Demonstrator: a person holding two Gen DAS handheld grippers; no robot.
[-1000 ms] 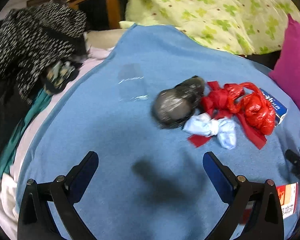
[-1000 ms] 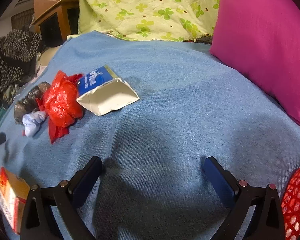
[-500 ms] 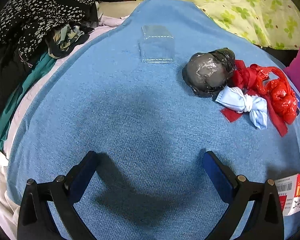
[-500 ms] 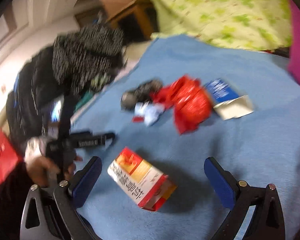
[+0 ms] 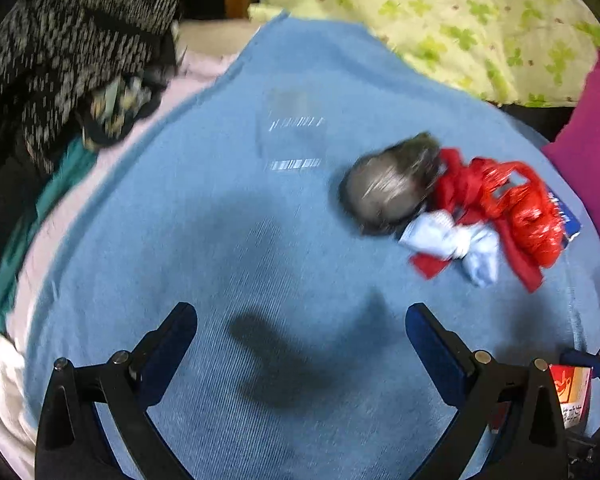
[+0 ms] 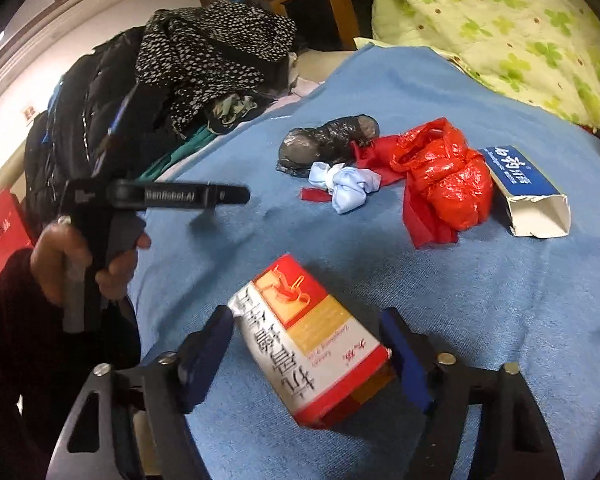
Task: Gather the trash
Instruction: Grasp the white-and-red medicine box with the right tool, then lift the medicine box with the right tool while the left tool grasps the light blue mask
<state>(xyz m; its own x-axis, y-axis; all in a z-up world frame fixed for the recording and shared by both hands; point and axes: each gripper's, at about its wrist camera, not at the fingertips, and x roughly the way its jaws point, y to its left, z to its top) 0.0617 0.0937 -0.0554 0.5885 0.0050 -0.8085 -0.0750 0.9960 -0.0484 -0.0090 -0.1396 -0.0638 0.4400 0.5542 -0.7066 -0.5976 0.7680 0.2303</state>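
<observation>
Trash lies on a blue blanket (image 6: 520, 300). My right gripper (image 6: 306, 338) is closing on a red, white and gold box (image 6: 312, 340) that sits between its fingers; the fingers look near or touching its sides. The box corner shows in the left wrist view (image 5: 572, 388). Farther off lie a black bag (image 6: 328, 140), a pale blue mask (image 6: 346, 186), a red plastic bag (image 6: 440, 184) and a blue-and-white carton (image 6: 532, 192). My left gripper (image 5: 300, 338) is open and empty over bare blanket, with the black bag (image 5: 392, 188), mask (image 5: 456, 240) and red bag (image 5: 512, 208) ahead to the right.
A clear plastic packet (image 5: 294, 140) lies at the far middle of the blanket. A pile of dark patterned clothes (image 6: 204, 64) sits at the left edge. A green floral quilt (image 6: 500, 20) and a magenta pillow (image 5: 592, 132) border the back and right.
My right gripper has moved down onto the red and white box and narrowed around it. My left gripper has pulled back and lifted slightly, still open.
</observation>
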